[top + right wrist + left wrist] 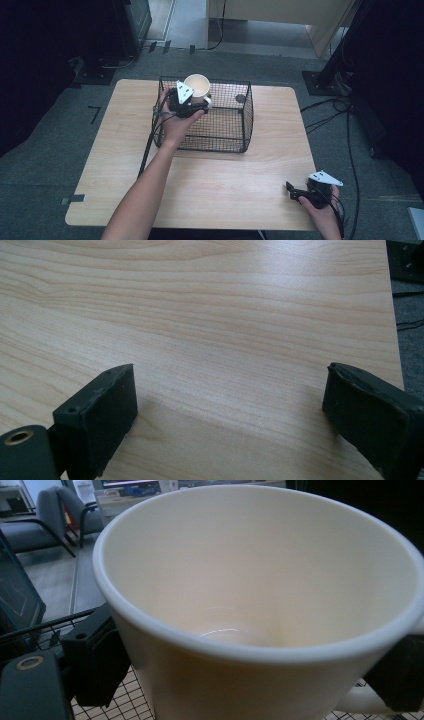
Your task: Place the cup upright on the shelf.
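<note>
A cream mug (197, 85) hangs above the left part of a black wire basket (235, 131) on the wooden table (220, 185). My left gripper (192, 100) is shut on the mug, one jaw on each side of its body. In the left gripper view the mug (260, 580) looms close and is empty, with its handle (357, 700) at the lower right and the basket's mesh (115, 707) below. My right gripper (295, 192) rests near the table's front right corner, open, with bare wood between its jaws (227, 405).
The basket stands at the back middle of the table. A small dark object (240, 98) lies inside its far right part. Cables (350, 130) run over the floor to the right, and a black stand base (320, 82) sits beyond the table's right rear corner.
</note>
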Action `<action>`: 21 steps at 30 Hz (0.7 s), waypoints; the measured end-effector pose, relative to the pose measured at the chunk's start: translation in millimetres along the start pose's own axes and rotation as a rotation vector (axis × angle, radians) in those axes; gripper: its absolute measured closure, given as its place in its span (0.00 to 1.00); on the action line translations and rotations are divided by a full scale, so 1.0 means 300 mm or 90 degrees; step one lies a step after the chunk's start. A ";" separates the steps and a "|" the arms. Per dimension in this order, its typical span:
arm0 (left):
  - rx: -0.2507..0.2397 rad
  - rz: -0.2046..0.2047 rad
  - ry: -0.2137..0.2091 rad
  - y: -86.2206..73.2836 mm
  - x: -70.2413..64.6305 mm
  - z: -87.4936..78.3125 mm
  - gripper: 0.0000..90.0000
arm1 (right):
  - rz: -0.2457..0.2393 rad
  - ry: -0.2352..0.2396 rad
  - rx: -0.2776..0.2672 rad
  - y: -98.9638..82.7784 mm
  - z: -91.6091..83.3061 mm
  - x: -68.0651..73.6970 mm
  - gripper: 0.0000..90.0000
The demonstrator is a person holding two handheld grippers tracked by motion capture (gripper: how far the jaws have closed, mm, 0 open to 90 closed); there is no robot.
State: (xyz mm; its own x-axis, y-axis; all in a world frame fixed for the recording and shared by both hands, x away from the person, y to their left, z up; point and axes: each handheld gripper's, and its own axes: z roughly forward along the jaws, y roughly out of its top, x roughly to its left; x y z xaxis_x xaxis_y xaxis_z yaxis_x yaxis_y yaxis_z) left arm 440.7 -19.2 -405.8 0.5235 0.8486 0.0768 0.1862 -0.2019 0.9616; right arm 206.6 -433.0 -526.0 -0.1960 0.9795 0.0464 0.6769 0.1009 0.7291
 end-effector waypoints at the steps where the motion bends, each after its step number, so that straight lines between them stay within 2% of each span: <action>1: 0.000 -0.004 -0.003 -0.005 0.005 0.010 0.10 | 0.000 0.000 0.000 0.000 0.000 0.000 0.08; 4: 0.015 -0.003 -0.014 -0.018 0.026 0.050 0.10 | 0.000 0.000 0.000 0.000 0.000 0.000 0.08; 7: 0.027 -0.012 -0.030 -0.018 0.030 0.062 0.10 | 0.001 0.001 0.000 0.000 0.000 -0.001 0.08; 11: 0.017 -0.036 -0.049 -0.028 0.036 0.082 0.10 | 0.002 0.001 -0.001 0.000 -0.001 -0.001 0.08; 12: 0.017 -0.037 -0.047 -0.034 0.036 0.088 0.10 | 0.002 0.001 0.000 0.000 -0.001 -0.001 0.08; 15: 0.026 -0.010 -0.043 -0.054 0.032 0.107 0.10 | 0.001 0.001 0.000 0.000 -0.001 -0.001 0.08; 17: 0.047 -0.015 -0.062 -0.068 0.030 0.122 0.10 | 0.000 0.001 0.000 0.000 -0.001 -0.001 0.08; 18: 0.047 -0.015 -0.062 -0.068 0.030 0.122 0.10 | 0.000 0.001 0.000 0.000 -0.001 -0.001 0.08; 19: 0.069 -0.002 -0.061 -0.072 0.029 0.134 0.10 | -0.001 0.000 0.000 0.000 -0.001 0.000 0.08; 20: 0.069 -0.002 -0.061 -0.072 0.029 0.134 0.10 | -0.002 0.000 0.000 -0.001 0.000 0.000 0.08; 21: 0.087 0.015 -0.061 -0.081 0.030 0.148 0.10 | -0.002 0.000 0.000 0.000 0.000 0.000 0.08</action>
State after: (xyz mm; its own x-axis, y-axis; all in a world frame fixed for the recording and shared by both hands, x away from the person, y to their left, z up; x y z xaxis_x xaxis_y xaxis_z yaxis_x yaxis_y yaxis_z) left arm 477.9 -28.5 -440.1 0.6048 0.7936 0.0665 0.2812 -0.2909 0.9145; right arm 206.4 -432.9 -526.0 -0.1987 0.9791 0.0437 0.6758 0.1046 0.7297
